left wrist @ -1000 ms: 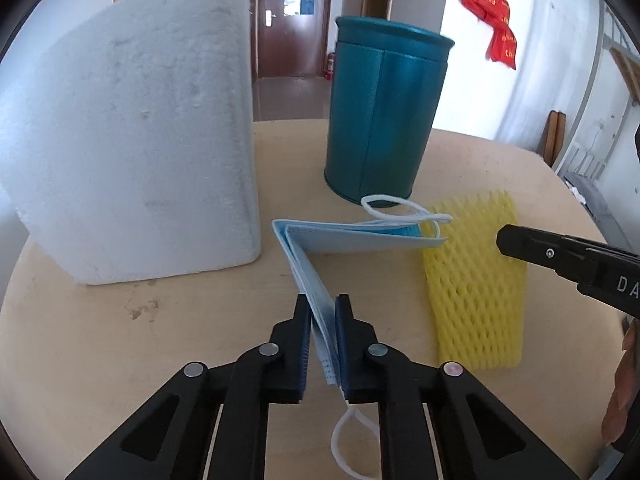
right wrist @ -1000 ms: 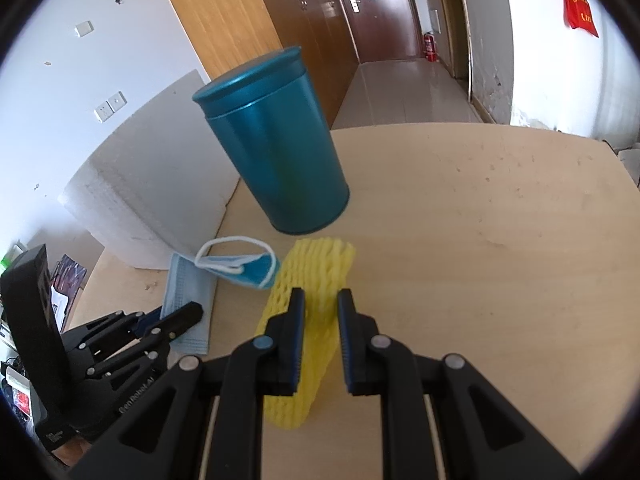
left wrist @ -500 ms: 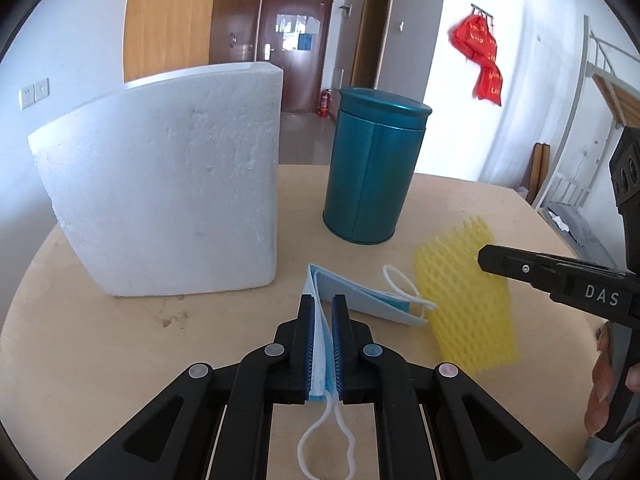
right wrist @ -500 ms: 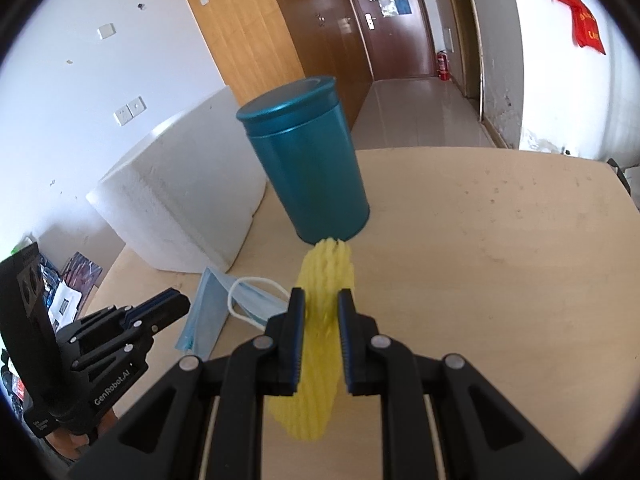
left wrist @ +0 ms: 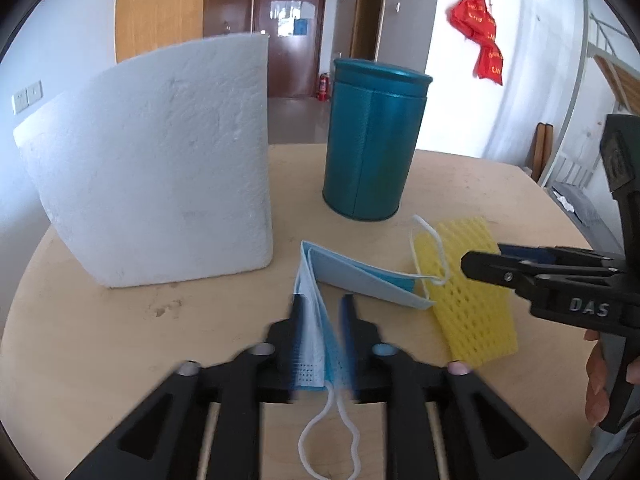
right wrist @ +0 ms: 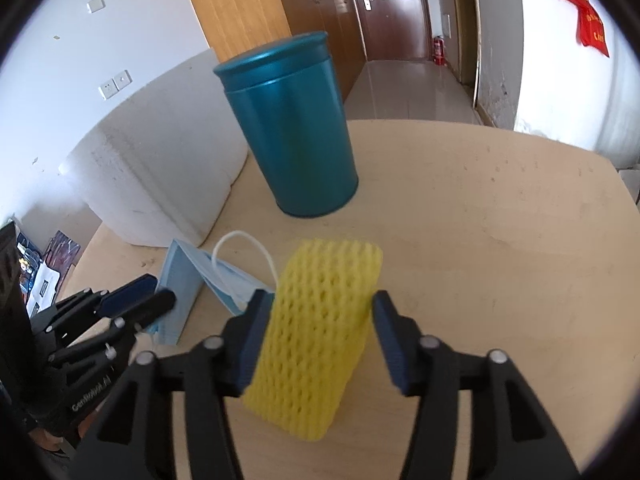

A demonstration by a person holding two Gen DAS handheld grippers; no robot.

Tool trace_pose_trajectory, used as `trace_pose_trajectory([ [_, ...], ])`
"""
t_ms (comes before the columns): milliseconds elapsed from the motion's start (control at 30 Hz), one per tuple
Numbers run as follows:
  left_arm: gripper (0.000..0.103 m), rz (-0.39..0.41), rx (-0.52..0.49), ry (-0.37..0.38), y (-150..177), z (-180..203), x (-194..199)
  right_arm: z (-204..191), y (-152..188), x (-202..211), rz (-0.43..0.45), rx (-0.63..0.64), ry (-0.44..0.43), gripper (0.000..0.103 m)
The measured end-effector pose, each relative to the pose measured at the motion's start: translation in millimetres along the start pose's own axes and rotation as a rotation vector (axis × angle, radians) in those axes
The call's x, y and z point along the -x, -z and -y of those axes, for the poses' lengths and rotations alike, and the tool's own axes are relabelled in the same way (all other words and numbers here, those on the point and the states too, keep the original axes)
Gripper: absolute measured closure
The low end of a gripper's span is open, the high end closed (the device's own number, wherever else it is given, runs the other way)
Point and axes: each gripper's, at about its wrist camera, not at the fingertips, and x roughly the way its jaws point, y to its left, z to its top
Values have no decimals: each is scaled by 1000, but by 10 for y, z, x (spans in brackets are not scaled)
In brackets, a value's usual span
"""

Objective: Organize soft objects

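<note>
We see the left gripper (left wrist: 322, 312) with its jaws opening, and the mask (left wrist: 320, 320) lies between them, folded, its near half standing on edge in the gap. The left pad still seems to touch the mask, while the right pad stands clear of it. One ear loop trails toward us under the gripper; the other loop (left wrist: 430, 252) rests on the net (left wrist: 468, 292).

Our right gripper (right wrist: 320, 332) is opening too, and the yellow foam net (right wrist: 320, 336) sits between its jaws with a gap showing on the right side; whether the left pad still touches it we cannot tell. The net lies flat on the table (right wrist: 500, 240).

We take the teal can (left wrist: 374, 144) as our landmark. The mask lies in front of the can, toward us and slightly to the left. The net lies in front of the can and to its right, just beside the mask, its near corner touching the mask's far fold. The foam block (left wrist: 160, 168) stands to the left of the can, well apart from the net.
</note>
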Motion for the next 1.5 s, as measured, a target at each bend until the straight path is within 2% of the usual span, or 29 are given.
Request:
trace_pose_trajectory([
  [33,51,-4,9,6,3,-6,-5,-8,1,1,1,5,4,40],
  [67,41,-2,12,2,8,-11,0,-20,7,-1,-1,8,13,40],
  [167,40,18,-12,-23,16,19,18,-20,19,-35,-18,19,27,40],
  [300,40,-37,-14,-22,47,28,-116,-53,50,-111,-48,33,42,40],
  [467,40,-65,-10,-19,63,28,-173,-60,67,-135,-55,28,37,40],
  [500,41,-71,-6,-14,66,24,-181,-48,74,-154,-63,14,31,40],
  [600,54,-77,-1,-12,63,14,-180,-48,80,-157,-64,11,28,47],
  [667,70,-92,2,-9,63,9,-206,-50,86,-136,-63,15,19,60],
  [833,86,-101,-20,-11,73,48,-233,-91,118,-158,-78,43,41,77],
  [933,90,-98,-23,-9,76,52,-227,-87,122,-154,-81,37,30,90],
  [1067,100,-87,-10,14,74,28,-204,-103,133,-101,-82,33,-19,91],
  [1233,101,-35,4,30,39,2,-94,-26,74,78,-16,-10,-52,91],
  [1500,101,70,25,17,-22,-75,170,-4,54,292,81,-17,-25,91],
])
